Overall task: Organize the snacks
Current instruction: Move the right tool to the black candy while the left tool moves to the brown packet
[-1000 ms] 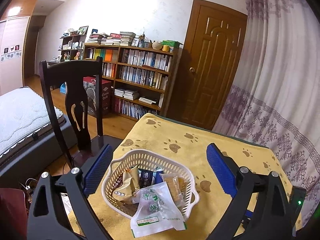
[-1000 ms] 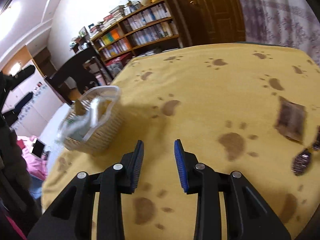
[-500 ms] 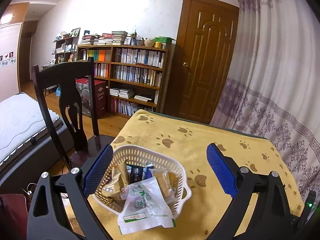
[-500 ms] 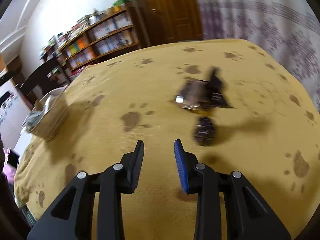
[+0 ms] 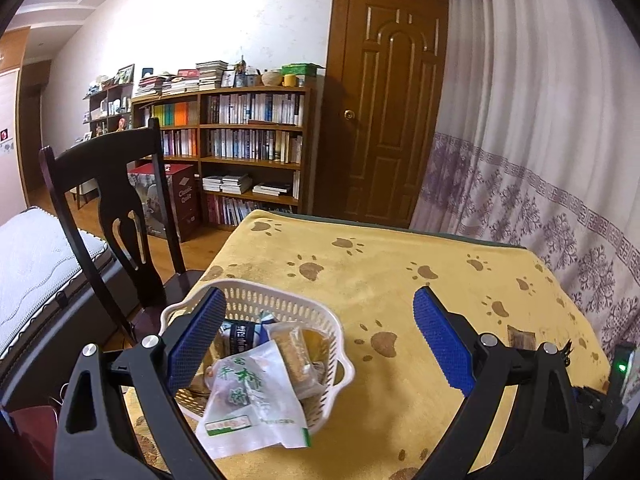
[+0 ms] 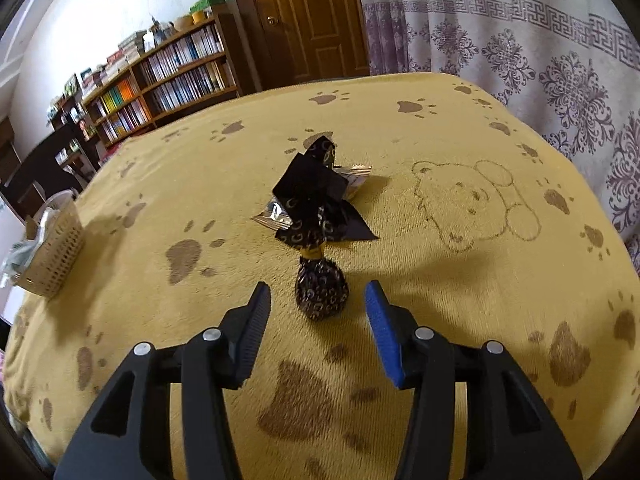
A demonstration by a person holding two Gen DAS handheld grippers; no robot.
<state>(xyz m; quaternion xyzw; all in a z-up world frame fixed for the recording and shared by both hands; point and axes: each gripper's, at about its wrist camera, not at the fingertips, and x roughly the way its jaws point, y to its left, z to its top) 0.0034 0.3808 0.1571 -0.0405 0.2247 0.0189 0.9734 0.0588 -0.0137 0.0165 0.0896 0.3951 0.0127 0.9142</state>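
- Several packets already fill the white basket (image 5: 256,300), just ahead of the empty, wide-spread left gripper (image 5: 318,336); one white-and-green packet (image 5: 250,396) droops over its near rim.
- Two pieces are left: a dark wrapped candy (image 6: 321,294) just ahead of the parted, empty right gripper (image 6: 318,312), and a flat foil packet (image 6: 316,200) beyond it.
- Bare yellow cloth (image 6: 460,320) surrounds the candy; the table edges lie well apart, the basket far to the gripper's left.
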